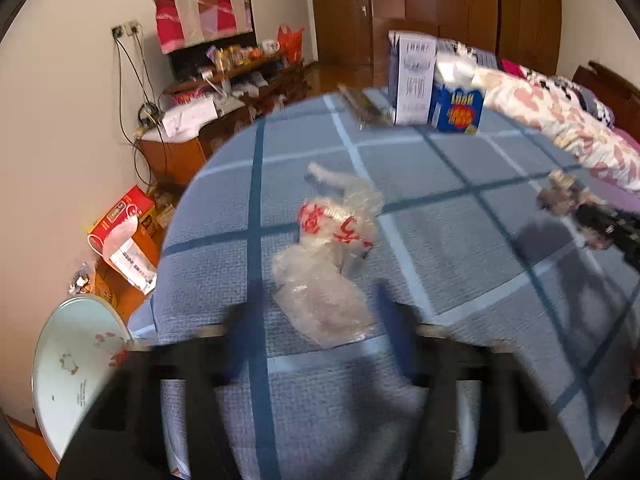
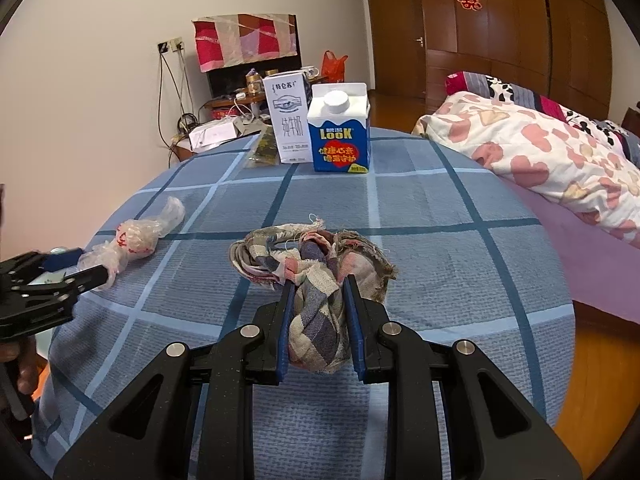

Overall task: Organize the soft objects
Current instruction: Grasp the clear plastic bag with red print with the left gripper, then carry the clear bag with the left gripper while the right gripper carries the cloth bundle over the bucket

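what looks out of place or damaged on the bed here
The patchwork cloth pinched in the right gripper is badly frayed, with loose threads along its edges. Two drink cartons stand upright on the blue checked bedspread, odd among soft things.

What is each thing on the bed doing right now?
Patchwork cloth: bunched up, pinched by the right gripper.
Plastic bag: crumpled, lying on the blue checked bedspread; left gripper at its end, grip unclear.
White milk box: upright.
Blue carton: upright, cap on.
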The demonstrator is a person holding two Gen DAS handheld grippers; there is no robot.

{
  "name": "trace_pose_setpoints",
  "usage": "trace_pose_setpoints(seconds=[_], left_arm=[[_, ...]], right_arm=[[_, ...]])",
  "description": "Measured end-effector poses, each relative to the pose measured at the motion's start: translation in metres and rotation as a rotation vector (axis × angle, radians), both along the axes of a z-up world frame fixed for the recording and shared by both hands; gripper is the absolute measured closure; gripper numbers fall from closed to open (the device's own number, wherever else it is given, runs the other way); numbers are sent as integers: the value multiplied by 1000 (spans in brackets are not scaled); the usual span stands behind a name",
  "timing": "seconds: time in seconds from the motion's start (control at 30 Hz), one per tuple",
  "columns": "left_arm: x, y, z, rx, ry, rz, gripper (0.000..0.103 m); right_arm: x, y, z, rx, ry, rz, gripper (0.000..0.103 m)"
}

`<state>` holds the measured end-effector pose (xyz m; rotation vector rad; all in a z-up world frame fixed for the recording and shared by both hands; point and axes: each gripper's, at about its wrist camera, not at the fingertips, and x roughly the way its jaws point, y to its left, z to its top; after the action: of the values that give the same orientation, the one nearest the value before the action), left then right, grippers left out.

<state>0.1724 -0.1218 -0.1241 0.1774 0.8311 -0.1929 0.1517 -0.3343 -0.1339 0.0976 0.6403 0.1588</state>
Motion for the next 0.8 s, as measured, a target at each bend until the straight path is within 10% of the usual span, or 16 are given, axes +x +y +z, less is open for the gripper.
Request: trace_pose_setpoints(seconds=[0.13,0.8], left_arm=[[-4,5,1,0,-6,-17,90],[-51,93,45,-16,-130,90,92]], right_arm=[[-1,7,3,3,-5,11,78],[1,108,33,-29,-73,175,78]])
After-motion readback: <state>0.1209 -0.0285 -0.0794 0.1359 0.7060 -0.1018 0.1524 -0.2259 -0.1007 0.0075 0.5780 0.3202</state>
